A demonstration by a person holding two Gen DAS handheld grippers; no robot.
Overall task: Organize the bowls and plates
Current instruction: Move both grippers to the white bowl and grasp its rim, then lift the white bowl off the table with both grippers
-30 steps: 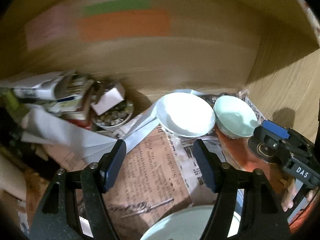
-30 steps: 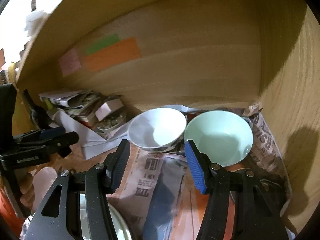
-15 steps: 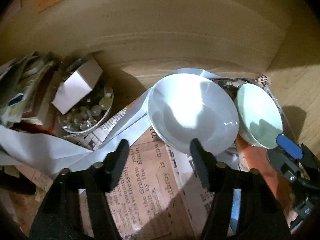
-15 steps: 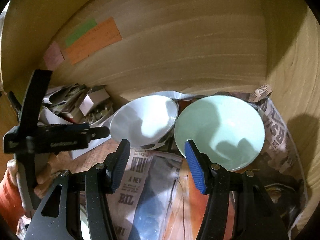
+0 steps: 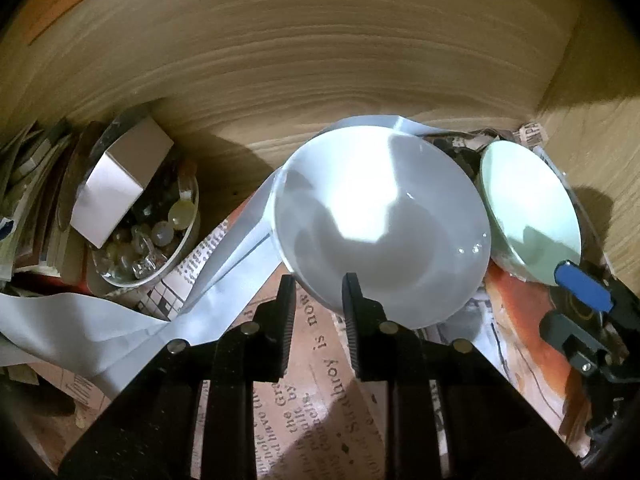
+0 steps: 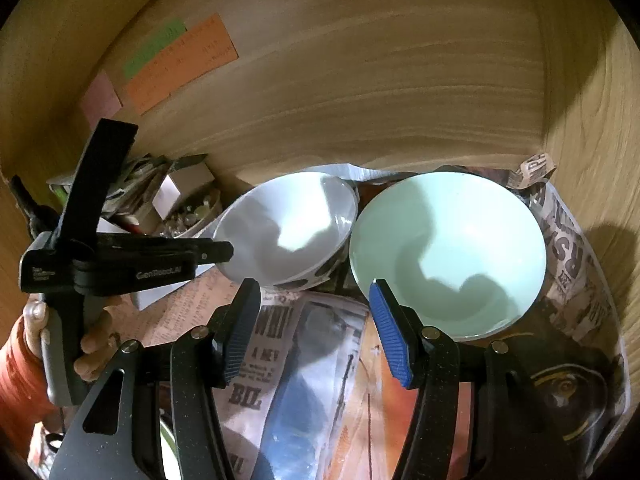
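The left gripper (image 5: 318, 296), its jaws just narrowed, was seemingly clamped on the near rim of the white bowl (image 5: 380, 224), probably for lifting, while the right gripper (image 6: 314, 308) was held unclenched before the green bowl (image 6: 448, 248), the 2 bowls side by side on newspaper (image 6: 304, 344).

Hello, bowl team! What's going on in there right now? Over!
Left gripper jaws just closed on white bowl's near rim. Right gripper open, empty, right finger at green bowl's rim. Bowls side by side on newspaper; nothing blocking.

left gripper (image 5: 318, 294): black, white lettering | right gripper (image 6: 316, 308): blue pads | sleeve (image 6: 16, 364): orange
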